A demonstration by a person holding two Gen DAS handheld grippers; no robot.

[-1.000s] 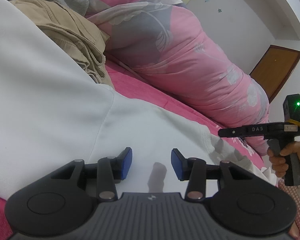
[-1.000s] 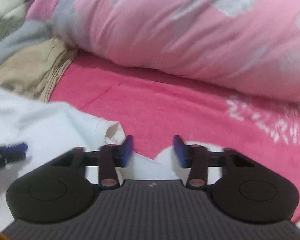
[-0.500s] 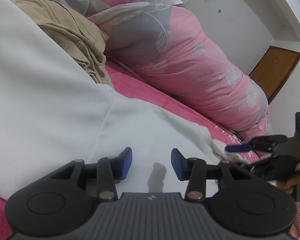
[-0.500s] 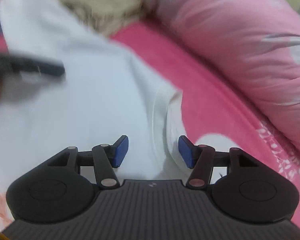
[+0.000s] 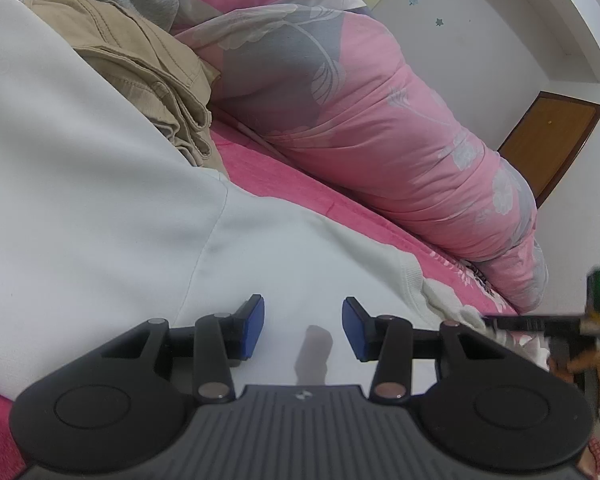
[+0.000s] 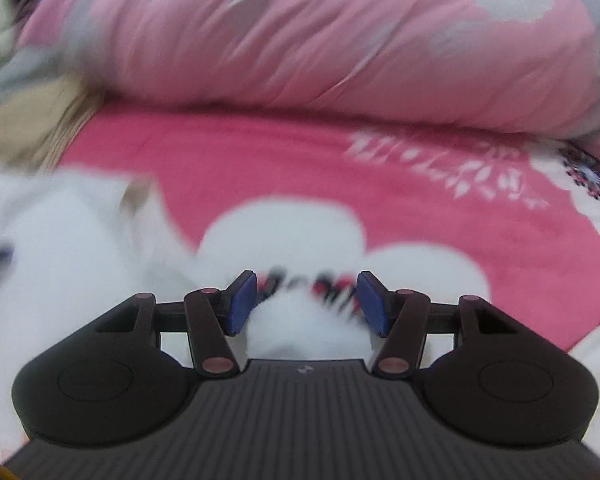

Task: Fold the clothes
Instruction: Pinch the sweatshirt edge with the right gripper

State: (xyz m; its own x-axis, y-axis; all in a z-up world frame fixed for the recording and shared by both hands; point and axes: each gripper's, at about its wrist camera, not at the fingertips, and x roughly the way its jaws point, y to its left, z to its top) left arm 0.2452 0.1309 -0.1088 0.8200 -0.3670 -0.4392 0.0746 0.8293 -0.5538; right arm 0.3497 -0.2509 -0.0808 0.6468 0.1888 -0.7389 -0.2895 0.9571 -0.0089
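1. While the left gripper (image 5: 303, 330) hovers low over the white sweatshirt (image 5: 100, 208), its jaws stand part open with bare cloth between the pads; nothing held.
2. Sweatshirt lies spread on the pink bedsheet (image 5: 300, 188); the body fills the left of the left wrist view; a sleeve runs right and ends in a ribbed cuff (image 5: 414, 280).
3. Right gripper (image 6: 306, 302) also part open and empty; its view is blurred; below it is the sheet's white flower print, not garment, as far as the blur lets me tell.
4. In the right wrist view the sweatshirt edge (image 6: 60, 232) sits to the left of the claw; so the garment lies left of the right hand, under the left hand.
5. In the left wrist view the right gripper (image 5: 540, 324) shows at the far right, just beyond the cuff; the sleeve's long axis runs from the left claw toward it.
6. Judgement: right hand is nearer the cuff; likely next move is a pinch there and a fold back across the body; left hand could pin the cloth.
7. Folded khaki trousers (image 5: 140, 64) and a pink floral duvet (image 5: 380, 120) lie behind, clear of the sleeve.
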